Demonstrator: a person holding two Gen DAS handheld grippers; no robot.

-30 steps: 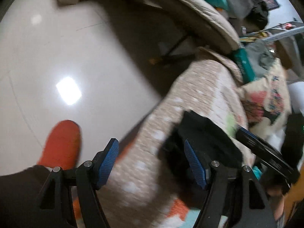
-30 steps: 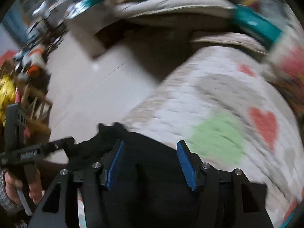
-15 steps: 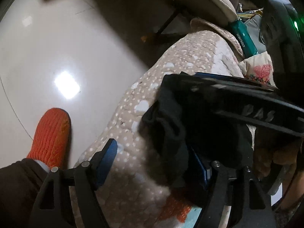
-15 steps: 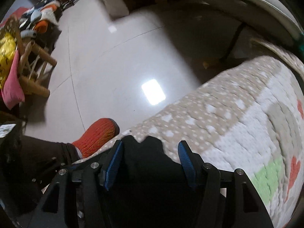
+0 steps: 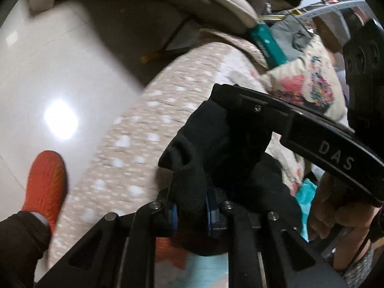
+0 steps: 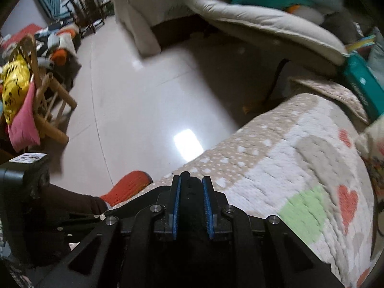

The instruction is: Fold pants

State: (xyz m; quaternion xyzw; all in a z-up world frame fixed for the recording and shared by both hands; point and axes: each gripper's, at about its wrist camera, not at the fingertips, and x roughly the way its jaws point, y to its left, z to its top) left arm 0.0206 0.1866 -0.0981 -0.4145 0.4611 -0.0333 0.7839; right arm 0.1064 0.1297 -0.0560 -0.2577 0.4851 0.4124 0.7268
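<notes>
Left hand-held gripper (image 5: 189,212), low middle of left view: jaws just closed, pinching bunched black pants (image 5: 216,148). Right hand-held gripper (image 6: 191,206), low middle of right view: jaws just closed, pinching black pants edge too. Pants lie on bed (image 6: 288,158) edge. Best, I think: lift both corners evenly, keep cloth tight, lay flat. Pants soft, floppy, thick; bed cover nubbly with hearts, dots; floor (image 6: 144,96) shiny, hard.

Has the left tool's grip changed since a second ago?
Yes. The left tool has just been closing and now pinches the black pants at the quilt's edge.

Home, patterned bedspread (image 6: 300,168), cushioned chair (image 6: 264,21)
</notes>
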